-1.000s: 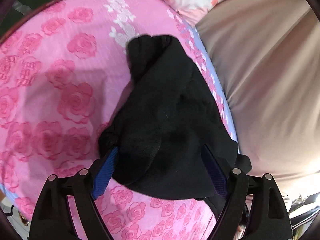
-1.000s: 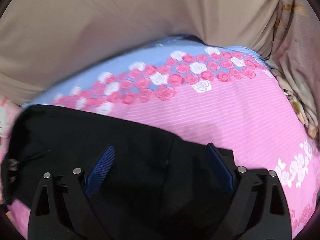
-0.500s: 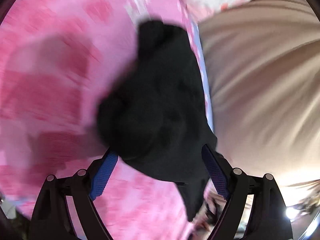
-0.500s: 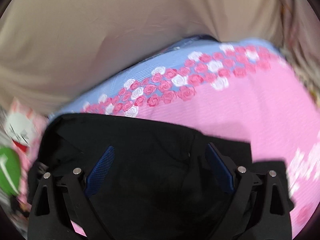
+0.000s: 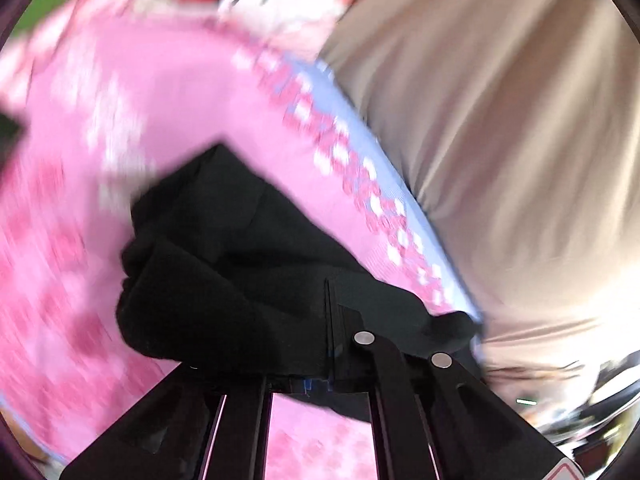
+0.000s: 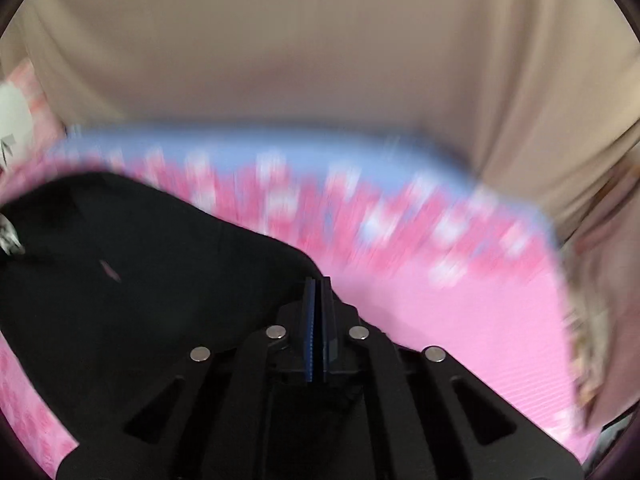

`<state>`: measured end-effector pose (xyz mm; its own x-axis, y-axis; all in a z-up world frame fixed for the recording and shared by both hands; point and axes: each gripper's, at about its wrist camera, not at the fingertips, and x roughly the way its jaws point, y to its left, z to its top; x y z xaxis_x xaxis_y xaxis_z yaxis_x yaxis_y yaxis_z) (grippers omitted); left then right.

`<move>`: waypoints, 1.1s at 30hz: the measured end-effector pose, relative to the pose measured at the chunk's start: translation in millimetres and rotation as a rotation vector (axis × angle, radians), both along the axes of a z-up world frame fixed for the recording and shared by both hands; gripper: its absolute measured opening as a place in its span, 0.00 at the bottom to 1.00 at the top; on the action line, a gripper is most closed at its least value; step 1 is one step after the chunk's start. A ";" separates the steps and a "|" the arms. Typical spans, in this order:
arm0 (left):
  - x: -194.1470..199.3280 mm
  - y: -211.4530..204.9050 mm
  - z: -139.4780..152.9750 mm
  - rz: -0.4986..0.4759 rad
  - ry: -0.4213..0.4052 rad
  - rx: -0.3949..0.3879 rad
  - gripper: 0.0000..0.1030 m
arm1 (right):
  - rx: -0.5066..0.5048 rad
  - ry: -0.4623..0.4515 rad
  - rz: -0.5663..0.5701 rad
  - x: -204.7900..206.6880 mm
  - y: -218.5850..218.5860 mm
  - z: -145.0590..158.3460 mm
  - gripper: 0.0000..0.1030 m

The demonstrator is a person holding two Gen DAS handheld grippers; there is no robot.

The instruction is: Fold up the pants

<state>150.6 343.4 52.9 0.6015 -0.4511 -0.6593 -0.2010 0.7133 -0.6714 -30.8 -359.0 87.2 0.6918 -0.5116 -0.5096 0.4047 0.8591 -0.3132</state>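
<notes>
Left wrist view: left gripper (image 5: pixel 320 316) clamped on a bunched edge of the black pants (image 5: pixel 224 264), which lie on the pink rose bedsheet (image 5: pixel 72 200).
Right wrist view: right gripper (image 6: pixel 318 320) pinched shut at the pants' (image 6: pixel 140 280) right edge (fabric between the pads hard to confirm).
Open room: bare pink sheet right of the pants.
Far edge: blue border (image 6: pixel 280 148) meets a beige curtain (image 6: pixel 320 40).

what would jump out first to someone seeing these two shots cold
The black pants bunched low and centre on the pink rose-print bedsheet stand out, with the left gripper closed on them. In the right wrist view, the right gripper sits shut at the pants' edge, the tan curtain filling the top.
</notes>
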 end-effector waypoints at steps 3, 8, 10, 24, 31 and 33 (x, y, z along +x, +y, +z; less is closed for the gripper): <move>-2.6 -6.2 7.3 -0.026 -0.009 0.149 0.03 | -0.181 -0.061 -0.014 -60.5 29.9 12.2 0.01; -14.8 15.9 -59.2 -0.091 0.051 0.146 0.06 | -0.122 0.196 -0.105 -134.2 17.8 -87.7 0.02; -21.9 22.4 -76.3 -0.105 0.050 0.116 0.06 | 0.004 0.210 -0.156 -154.8 5.0 -104.4 0.03; -41.9 49.1 -110.9 -0.018 0.053 -0.183 0.37 | 0.814 -0.250 -0.340 -162.5 -83.5 -84.8 0.70; -15.7 24.5 -40.7 -0.089 -0.061 -0.039 0.02 | 0.690 -0.329 -0.287 -136.6 -72.1 -41.5 0.07; -7.9 19.8 -6.2 -0.105 -0.134 -0.008 0.02 | 0.606 -0.419 -0.219 -144.3 -52.5 -1.5 0.07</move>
<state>142.7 363.2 46.7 0.6327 -0.5215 -0.5725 -0.0338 0.7200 -0.6932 -175.0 -411.6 85.7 0.8037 -0.3743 -0.4625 0.5668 0.7180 0.4039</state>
